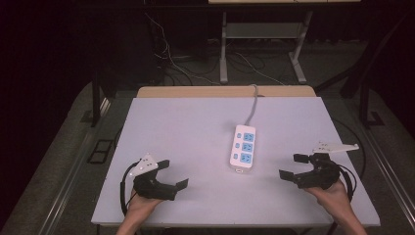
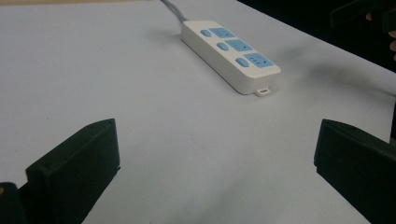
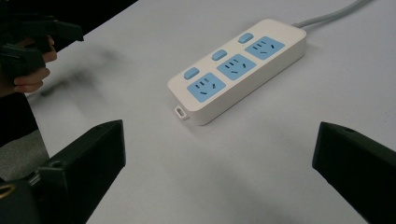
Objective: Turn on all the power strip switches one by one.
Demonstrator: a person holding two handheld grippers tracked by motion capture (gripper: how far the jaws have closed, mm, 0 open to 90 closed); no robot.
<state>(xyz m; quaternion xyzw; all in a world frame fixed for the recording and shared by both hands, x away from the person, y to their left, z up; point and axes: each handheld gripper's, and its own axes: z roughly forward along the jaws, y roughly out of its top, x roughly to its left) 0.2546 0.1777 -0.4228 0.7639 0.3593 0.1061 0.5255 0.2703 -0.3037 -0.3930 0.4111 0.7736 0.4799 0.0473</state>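
Observation:
A white power strip (image 1: 243, 147) with three blue sockets and three blue switches lies in the middle of the white table (image 1: 195, 122); its grey cable (image 1: 253, 105) runs off the far edge. The strip (image 2: 231, 53) sits ahead and to the right in the left gripper view, and ahead in the right gripper view as the strip (image 3: 238, 67). My left gripper (image 1: 172, 175) rests near the front left of the table, open and empty. My right gripper (image 1: 292, 166) is at the front right, open and empty, jaws pointing toward the strip.
The table's front edge is just behind both hands. Beyond the far edge stand a desk frame (image 1: 264, 39) and loose cables on the floor (image 1: 186, 63). The other hand and gripper (image 3: 32, 46) appear at the upper left of the right gripper view.

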